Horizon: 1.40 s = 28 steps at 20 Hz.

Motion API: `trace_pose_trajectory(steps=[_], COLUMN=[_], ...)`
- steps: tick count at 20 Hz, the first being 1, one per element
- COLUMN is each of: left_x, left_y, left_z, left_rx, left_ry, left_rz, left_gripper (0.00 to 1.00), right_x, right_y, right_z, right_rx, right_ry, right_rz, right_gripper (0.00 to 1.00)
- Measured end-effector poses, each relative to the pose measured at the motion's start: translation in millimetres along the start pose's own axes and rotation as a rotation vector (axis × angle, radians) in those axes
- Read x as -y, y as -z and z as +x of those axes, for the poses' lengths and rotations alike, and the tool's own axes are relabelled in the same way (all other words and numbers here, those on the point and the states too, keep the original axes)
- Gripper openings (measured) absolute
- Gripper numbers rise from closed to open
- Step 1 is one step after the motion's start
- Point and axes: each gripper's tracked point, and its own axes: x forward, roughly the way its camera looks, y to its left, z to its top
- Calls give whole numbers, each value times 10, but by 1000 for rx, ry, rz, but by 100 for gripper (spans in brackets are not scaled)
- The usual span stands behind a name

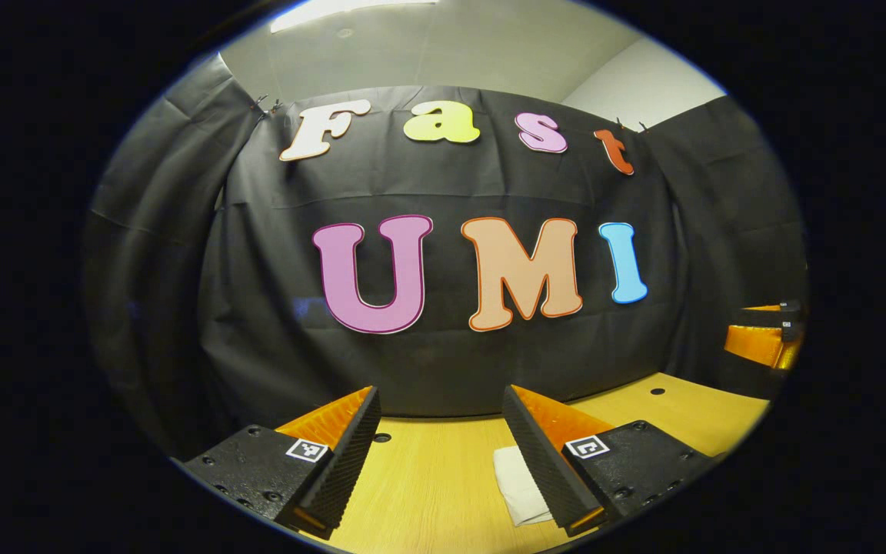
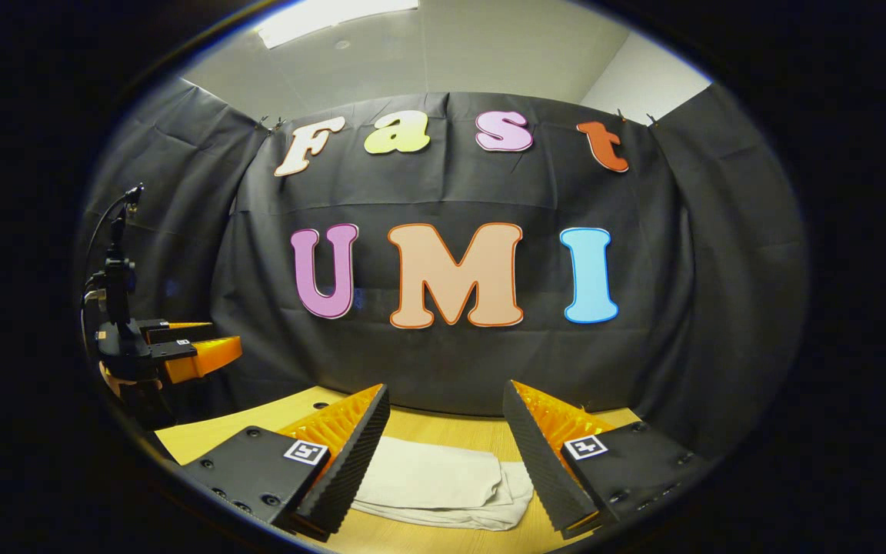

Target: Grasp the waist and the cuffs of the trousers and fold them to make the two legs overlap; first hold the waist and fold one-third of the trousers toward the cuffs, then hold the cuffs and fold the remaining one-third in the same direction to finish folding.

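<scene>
in the left gripper view, the left gripper [image 1: 439,454] hangs above the pale wooden counter [image 1: 428,485] with its jaws wide apart and nothing between them, and a corner of the folded off-white trousers [image 1: 516,485] lies on the counter just inside its right-hand finger. in the right gripper view, the left gripper [image 2: 208,346] shows far off at the left edge, raised over the counter [image 2: 197,435], and i cannot tell from there how its jaws stand. lower down and to the right, the right gripper [image 2: 443,454] holds its jaws wide apart over the trousers [image 2: 435,485], which lie folded flat on the counter beneath the gap, not gripped.
</scene>
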Motion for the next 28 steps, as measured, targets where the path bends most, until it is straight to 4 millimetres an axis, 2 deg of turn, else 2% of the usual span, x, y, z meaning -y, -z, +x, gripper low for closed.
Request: trace_pose_trajectory(steps=[2, 3, 12, 18, 22, 23, 25, 26, 28], left_x=[-14, -26, -75, -118, -110, -115, -91, -70, -54], left_y=[-7, -21, -31, -180, -223, -231, -242, -232, -215], left_z=[-2, -1, 57, 102, 160, 174, 203, 217, 254], left_rx=[1, 4, 5, 39, 41, 42, 43, 41, 39], left_ry=[2, 3, 17, 20, 32, 34, 45, 50, 62], left_rz=[2, 4, -4, -15, -23, -22, -24, -23, -22], left_gripper=[99, 95, 95, 95, 95, 95, 99, 95, 95], right_x=[-7, -3, 1, 63, 122, 136, 147, 157, 149], right_y=[-7, -8, -67, -107, -267, -284, -287, -310, -339], right_z=[1, -5, -7, 15, 2, -4, -13, -15, -20], right_rx=[2, 5, 22, 26, 60, 63, 67, 69, 79], right_ry=[5, 8, 38, 68, 88, 92, 100, 106, 110], right_rz=[3, 3, 8, 15, 1, 0, -4, -6, -6], right_gripper=[93, 93, 95, 95, 93, 95, 95, 95, 95])
